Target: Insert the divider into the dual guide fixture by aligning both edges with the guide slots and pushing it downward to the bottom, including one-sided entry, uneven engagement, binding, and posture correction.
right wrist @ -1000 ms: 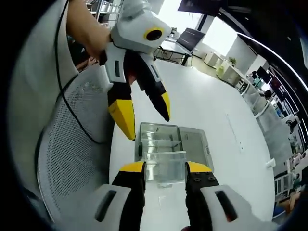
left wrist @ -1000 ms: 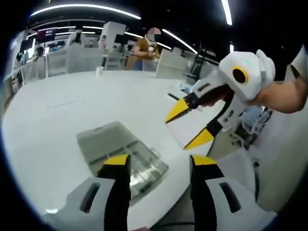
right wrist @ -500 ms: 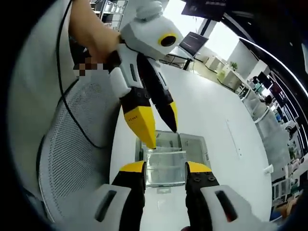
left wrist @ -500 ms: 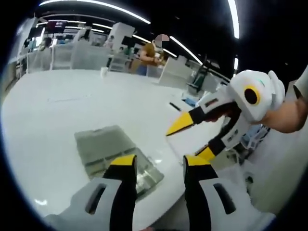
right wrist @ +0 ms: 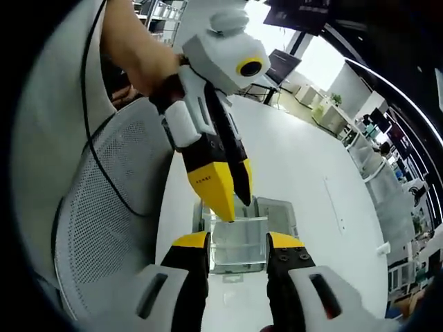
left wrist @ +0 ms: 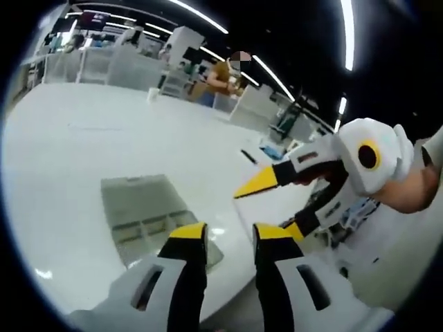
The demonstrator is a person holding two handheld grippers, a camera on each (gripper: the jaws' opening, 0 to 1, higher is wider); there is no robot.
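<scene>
White table (left wrist: 83, 138) carried clear fixture (right wrist: 239, 238); divider not made out. Left gripper (right wrist: 232, 200) and right gripper (left wrist: 266, 207) hung empty, jaws parted. My guess: approach step; next, locate divider.

Wide white table (left wrist: 83, 145) running off into an open workshop, long ceiling light strips (left wrist: 346, 31) blazing overhead (the ceiling itself is dark), white desks and shelving (left wrist: 104, 66) lining the back, a grey mesh chair (right wrist: 111, 207) close alongside.

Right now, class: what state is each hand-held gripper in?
Left hand-held gripper: open, empty.
Right hand-held gripper: open, empty.
</scene>
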